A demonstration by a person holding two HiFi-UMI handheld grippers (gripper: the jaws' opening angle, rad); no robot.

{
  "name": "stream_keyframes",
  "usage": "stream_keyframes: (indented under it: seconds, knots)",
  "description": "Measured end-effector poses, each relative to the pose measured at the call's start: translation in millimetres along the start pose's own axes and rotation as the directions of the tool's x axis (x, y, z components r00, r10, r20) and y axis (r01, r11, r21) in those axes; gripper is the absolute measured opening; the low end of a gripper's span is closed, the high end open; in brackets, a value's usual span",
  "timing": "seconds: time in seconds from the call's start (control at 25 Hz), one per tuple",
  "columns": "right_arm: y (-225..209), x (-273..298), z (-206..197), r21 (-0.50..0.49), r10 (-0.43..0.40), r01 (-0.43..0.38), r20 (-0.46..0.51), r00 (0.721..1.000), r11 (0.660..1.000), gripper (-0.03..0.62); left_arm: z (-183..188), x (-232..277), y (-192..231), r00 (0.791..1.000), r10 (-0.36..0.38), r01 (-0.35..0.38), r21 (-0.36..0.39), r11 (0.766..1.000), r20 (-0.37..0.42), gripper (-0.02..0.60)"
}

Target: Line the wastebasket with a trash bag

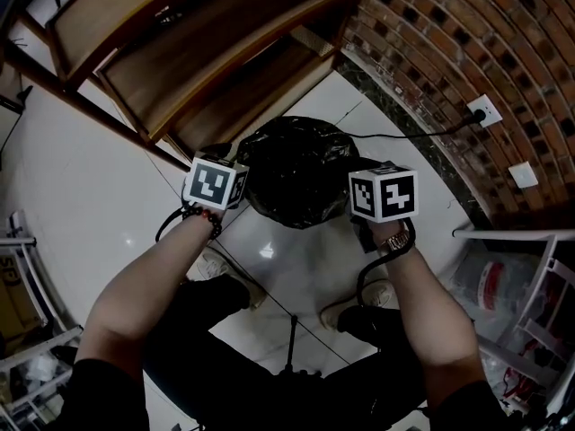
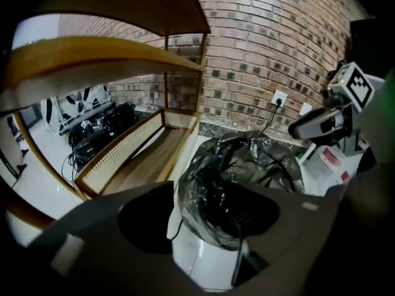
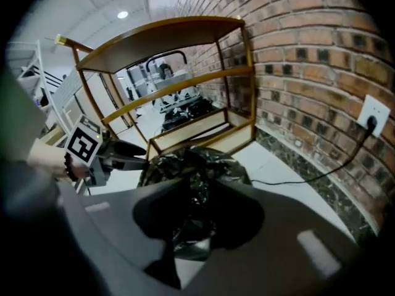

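Head view is dim overall, with heavy vignette in the corners. Fisheye bends the brick wall (image 1: 467,52) and the shelf (image 1: 207,52) hard toward the edges. Light comes from overhead: small specular hotspots on the glossy floor tile (image 1: 267,251), legs below in deep shadow. The black trash bag (image 1: 296,171) is crushed to near-black, only a few glints giving it texture. Left gripper view is darkest: black corners, underexposed, close foreground fully defocused, bag sheen readable mid-frame. Right gripper view is brighter, with ceiling lights (image 3: 122,15) visible upper left and a washed-out background there. Its near foreground is a soft grey blur, and the wall bricks are sharp but strongly curved.
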State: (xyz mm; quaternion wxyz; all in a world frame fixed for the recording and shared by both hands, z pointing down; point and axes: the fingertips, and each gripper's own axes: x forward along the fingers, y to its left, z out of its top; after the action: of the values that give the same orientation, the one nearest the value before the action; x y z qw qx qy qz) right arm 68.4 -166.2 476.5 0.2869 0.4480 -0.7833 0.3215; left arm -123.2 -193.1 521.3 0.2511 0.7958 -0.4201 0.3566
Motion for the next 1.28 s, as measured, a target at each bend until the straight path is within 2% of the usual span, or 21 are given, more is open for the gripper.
stream_keyframes:
  seconds: [0.04,0.16,0.32,0.52,0.72,0.84,0.92,1.04,1.16,1.28]
  knots:
    - [8.2,8.3,-4.0,-0.011,0.037,-0.038,-0.035,0.999,0.999,0.076,1.4,-0.1,-3.5,1.0,0.001,-0.001,0.026,1.0,-0.007,0.239]
    - [19.9,32.4,-24.5,-0.052,0.088,-0.098,-0.163,0.983,0.994,0.072,-0.8,6.4,-11.7,0.999,0.012,-0.007,0.107,0.994,-0.044,0.239]
    - [8.9,54.7,-49.2,-0.109,0.037,-0.069,-0.267,0.963,0.992,0.07,-10.7,30.5,-20.9,0.996,0.004,0.012,0.187,0.982,-0.085,0.238]
    - [-6.0,70.2,-61.7,-0.169,-0.028,-0.026,-0.311,0.95,0.985,0.07,-22.2,55.9,-19.3,0.991,0.001,0.028,0.217,0.976,-0.13,0.239]
    - [-13.9,77.2,-65.7,-0.192,-0.041,-0.023,-0.324,0.945,0.981,0.069,-24.7,61.6,-20.3,0.99,-0.01,0.041,0.221,0.974,-0.139,0.239]
    - [-13.8,73.6,-61.3,-0.191,-0.027,-0.034,-0.308,0.951,0.981,0.069,-20.9,54.0,-24.6,0.994,-0.027,0.05,0.21,0.976,-0.111,0.239]
    - [-11.6,66.3,-50.8,-0.181,-0.007,-0.044,-0.27,0.963,0.983,0.069,-13.6,45.9,-28.7,0.996,-0.031,0.048,0.227,0.973,-0.079,0.239]
    - [0.0,55.4,-27.2,-0.186,0.046,-0.085,-0.203,0.978,0.979,0.069,2.6,32.1,-36.2,1.0,-0.02,0.025,0.306,0.952,-0.019,0.239]
    - [20.9,51.4,-3.8,-0.251,0.113,-0.151,-0.158,0.981,0.956,0.003,23.9,17.9,-52.6,0.999,-0.031,0.015,0.398,0.917,0.034,0.232]
    - [35.7,59.0,-5.5,-0.329,0.147,-0.211,-0.21,0.967,0.92,0.002,28.5,15.3,-73.9,0.996,-0.087,0.064,0.456,0.888,0.028,0.157]
